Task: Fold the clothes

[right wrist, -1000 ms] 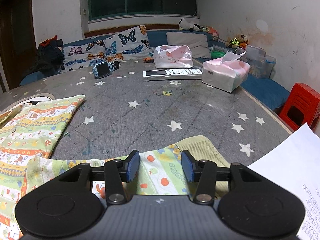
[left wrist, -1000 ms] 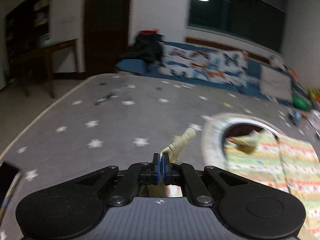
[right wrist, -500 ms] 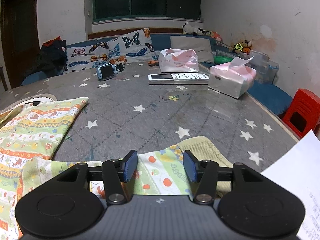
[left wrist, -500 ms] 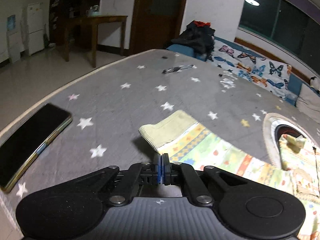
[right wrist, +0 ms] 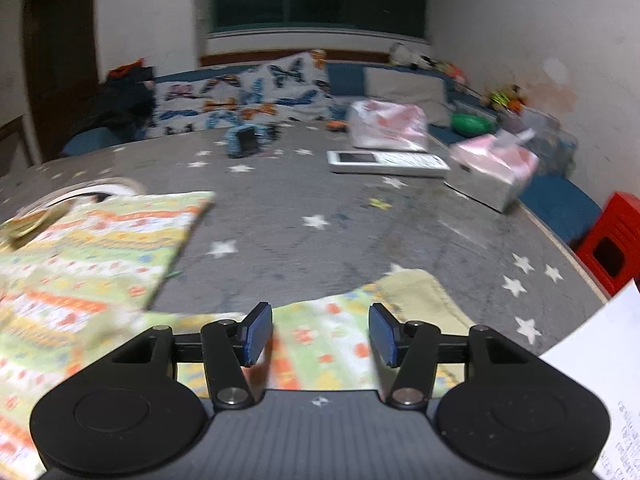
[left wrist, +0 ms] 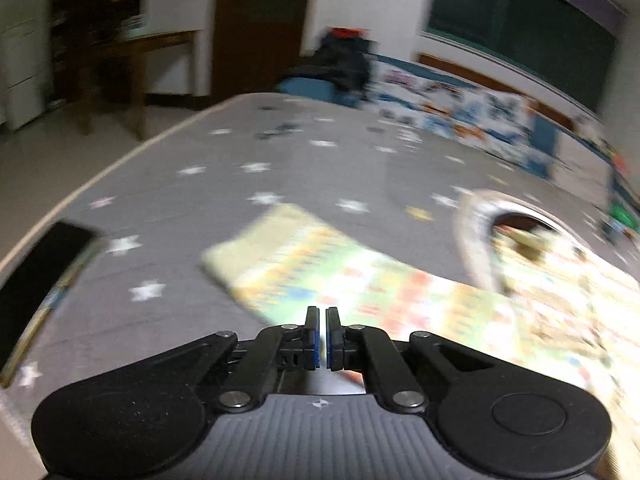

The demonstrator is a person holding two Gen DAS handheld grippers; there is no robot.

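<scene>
Sleeve let go, shirt flat on the starry bed cover

My left claw had parted by a sliver, releasing the sleeve it pinched half a second before; that sleeve lay spread ahead on the cover. My right claw stayed wide open above the shirt's other sleeve.

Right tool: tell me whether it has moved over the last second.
Yes, slightly. The right tool has backed away from the white remote and tissue box, which now sit higher in its view, and it is open over the sleeve.
</scene>
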